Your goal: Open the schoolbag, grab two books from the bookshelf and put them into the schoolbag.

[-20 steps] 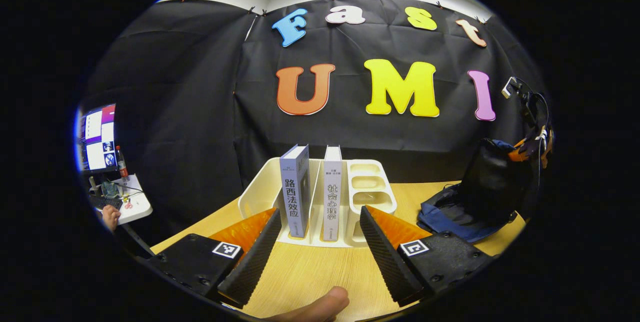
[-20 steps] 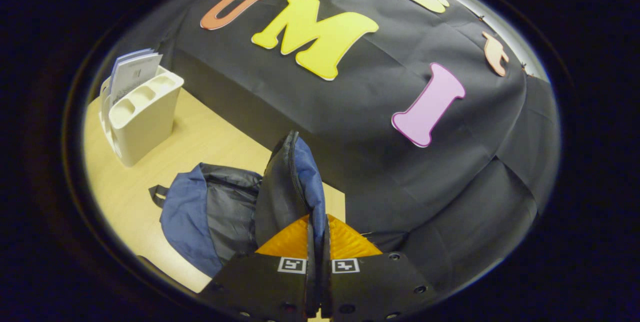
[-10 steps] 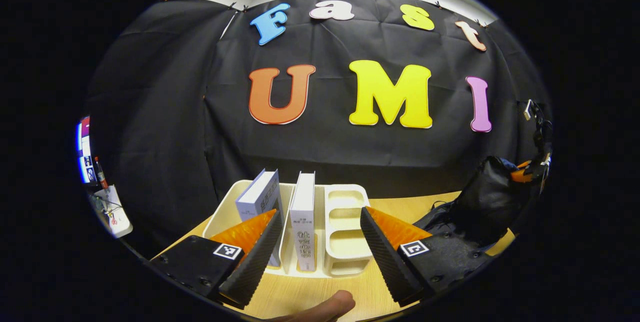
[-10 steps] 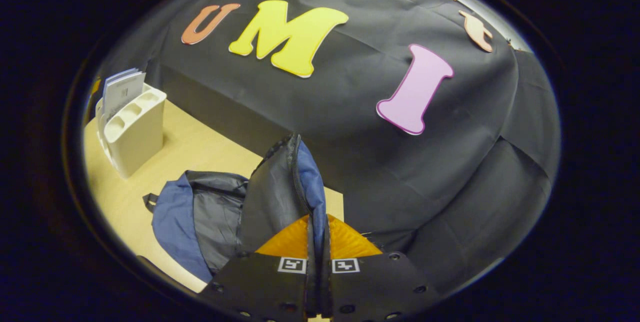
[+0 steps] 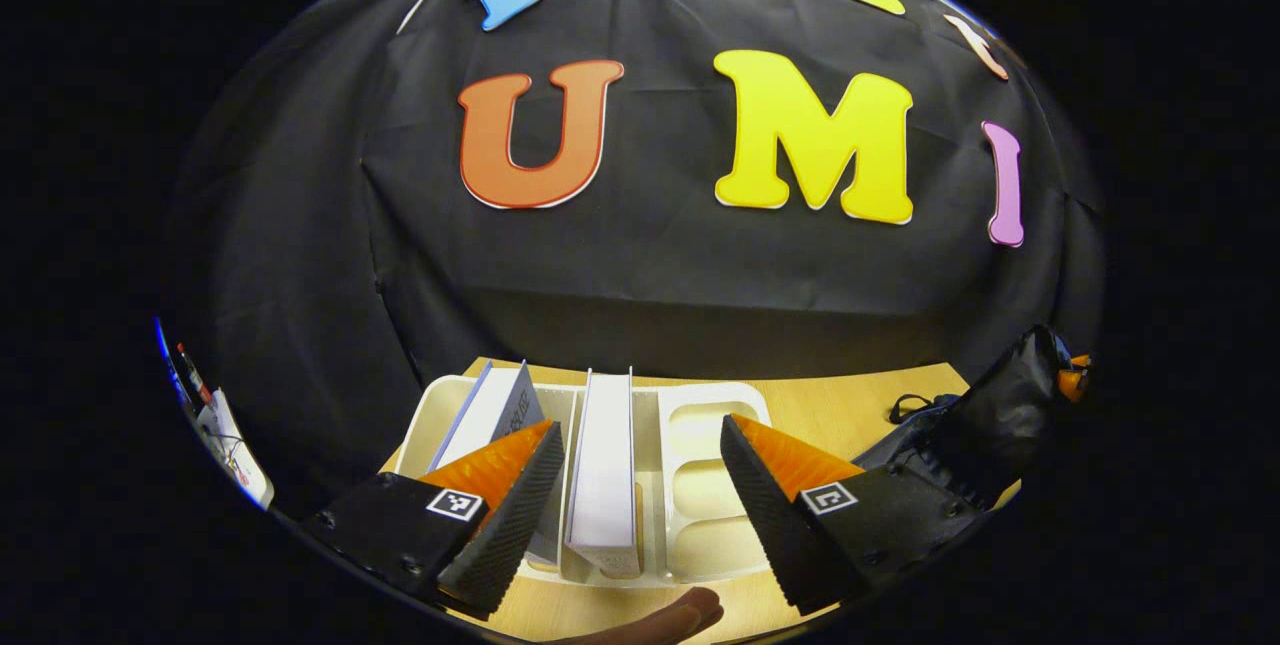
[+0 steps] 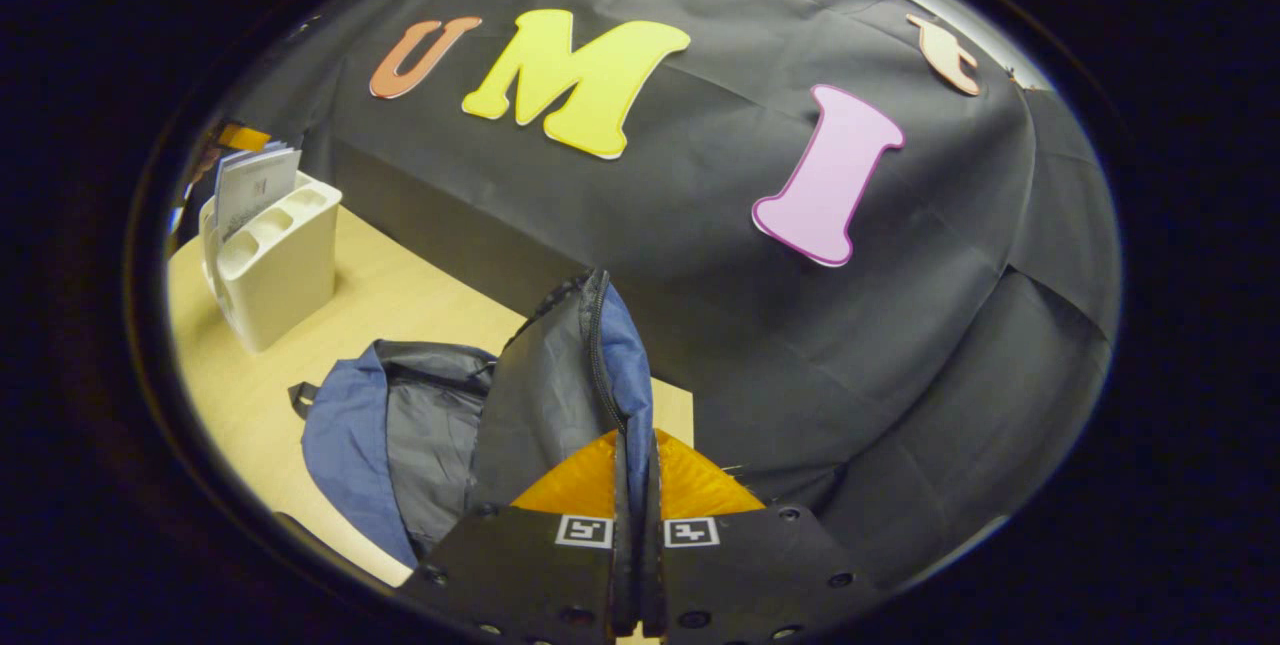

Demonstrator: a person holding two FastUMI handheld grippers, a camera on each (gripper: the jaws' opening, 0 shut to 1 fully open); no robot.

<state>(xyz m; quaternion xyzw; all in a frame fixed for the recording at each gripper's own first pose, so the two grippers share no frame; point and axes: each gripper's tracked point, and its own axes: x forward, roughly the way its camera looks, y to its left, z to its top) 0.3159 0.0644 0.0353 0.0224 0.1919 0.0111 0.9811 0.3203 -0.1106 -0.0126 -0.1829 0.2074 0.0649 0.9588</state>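
1. The schoolbag is seen lying on the bench in the right gripper view, its blue and grey body spread flat and its mouth open.
2. The bag's flap is held raised; the right claw is clenched on its edge, both fingers pressed on the fabric with no gap between them.
3. Bare bench surface lies between the bag and the bookshelf, which stands well apart from the bag, near the far left of that view.
4. In the left gripper view the bookshelf is seen from above as a cream rack with slots on one side and small tray compartments on the other.
5. Two books stand in separate slots: the left book is tilted leftward, the right book stands upright.
6. The tray compartments beside the books look empty.
7. The left claw is released, fingers wide apart above the rack; the upright book lies between them, touching neither. The left finger overlaps the tilted book; contact cannot be told.
8. A fingertip of the person shows at the lower edge of this view.
9. The raised bag flap shows at the right rim, well apart from the rack, with open bench between.
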